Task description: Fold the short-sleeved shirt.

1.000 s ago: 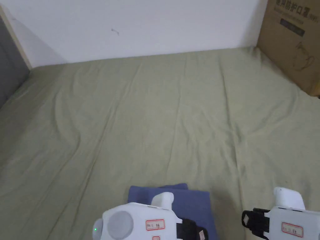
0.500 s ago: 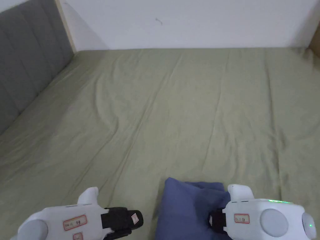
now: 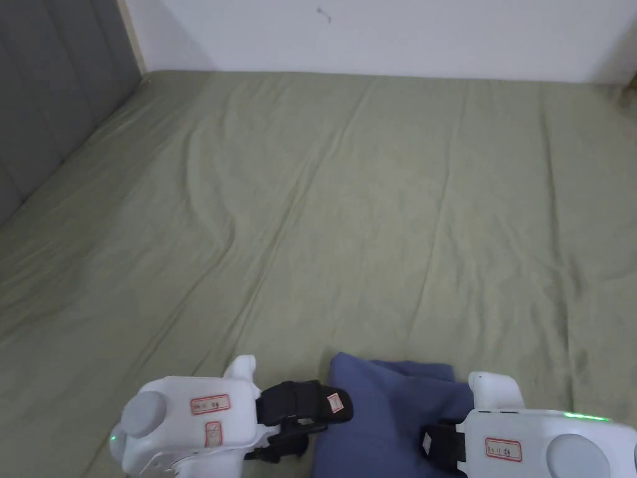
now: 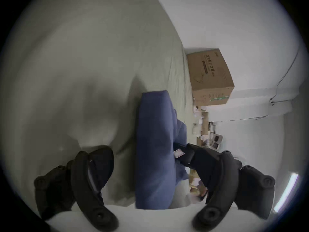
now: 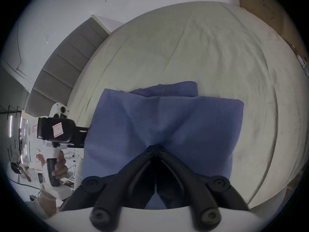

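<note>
We are handling the blue shirt [image 5: 160, 128], already folded into a compact, thick bundle, which is lying on the green sheet of the bed [image 3: 373, 218] close to its near edge, well away from the headboard [image 3: 56, 106] at the far left corner. It is looking soft and light, a limp cloth that is bulging where the layers stack and puckering where it is pinched, so we are judging it will sag and slip open if lifted by one layer alone. We are thinking the best hold is along a folded edge, through all the layers at once.

The right gripper [image 5: 156, 147] is pinching the near edge of the bundle, its fingers [image 5: 142, 162] closed tight together with the cloth gathered between them. The left gripper [image 4: 145, 157] is coming in at the bundle's left side with its fingers [image 4: 98, 162] spread wide, one on each side of the folded edge and not pressing on it yet.

A cardboard box [image 4: 210, 78] is standing at the bed's far right corner, against the white wall [image 3: 385, 31].
</note>
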